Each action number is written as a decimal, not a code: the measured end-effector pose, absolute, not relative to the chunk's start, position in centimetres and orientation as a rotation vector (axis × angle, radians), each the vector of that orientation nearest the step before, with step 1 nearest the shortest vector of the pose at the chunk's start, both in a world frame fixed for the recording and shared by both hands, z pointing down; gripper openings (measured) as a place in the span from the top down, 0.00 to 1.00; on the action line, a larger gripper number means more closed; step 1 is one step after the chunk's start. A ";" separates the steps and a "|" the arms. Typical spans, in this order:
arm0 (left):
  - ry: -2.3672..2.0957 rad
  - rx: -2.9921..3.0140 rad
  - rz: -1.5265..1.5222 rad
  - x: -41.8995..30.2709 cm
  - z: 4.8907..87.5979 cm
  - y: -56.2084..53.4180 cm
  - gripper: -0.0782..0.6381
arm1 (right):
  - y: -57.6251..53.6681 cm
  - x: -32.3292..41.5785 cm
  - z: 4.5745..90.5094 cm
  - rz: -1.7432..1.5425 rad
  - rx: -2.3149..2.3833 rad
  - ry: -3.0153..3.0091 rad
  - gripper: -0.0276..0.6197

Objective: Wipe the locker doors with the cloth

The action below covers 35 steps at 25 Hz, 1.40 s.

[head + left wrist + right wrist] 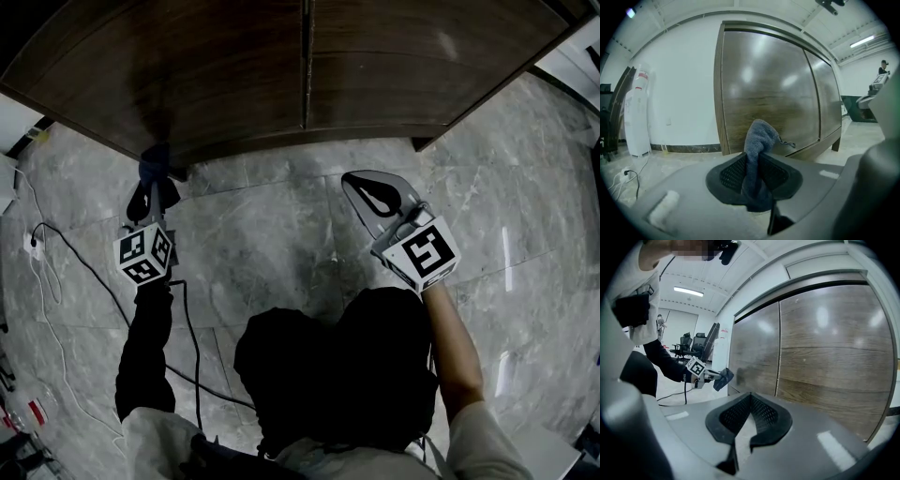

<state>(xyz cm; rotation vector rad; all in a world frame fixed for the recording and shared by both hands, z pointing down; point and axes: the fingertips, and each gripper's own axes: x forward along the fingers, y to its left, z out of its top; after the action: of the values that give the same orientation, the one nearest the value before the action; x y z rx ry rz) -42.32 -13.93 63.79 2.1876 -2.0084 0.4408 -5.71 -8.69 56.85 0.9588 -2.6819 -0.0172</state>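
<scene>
The locker has two dark wood doors, left and right, with a seam between them. My left gripper is shut on a blue-grey cloth at the lower left corner of the left door. In the left gripper view the cloth stands up between the pads, in front of the door. Whether it touches the wood I cannot tell. My right gripper hangs over the floor in front of the right door, shut and empty, its pad tips meeting. It faces the doors and the cloth.
Grey marble floor runs in front of the locker. A black cable and a white cable with a power strip lie at the left. A tall white appliance stands by the wall left of the locker. Office chairs stand far back.
</scene>
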 end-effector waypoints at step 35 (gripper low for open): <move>-1.857 2.286 0.226 -28.2 0.0 -0.5 0.78 | -3.5 -2.8 1.1 0.198 1.241 -2.647 0.95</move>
<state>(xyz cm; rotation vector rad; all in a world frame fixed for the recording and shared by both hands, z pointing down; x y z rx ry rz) -28.17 -0.53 -0.02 2.2861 -1.8567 0.2256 -2.83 -3.47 1.11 1.2407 -2.6466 0.1981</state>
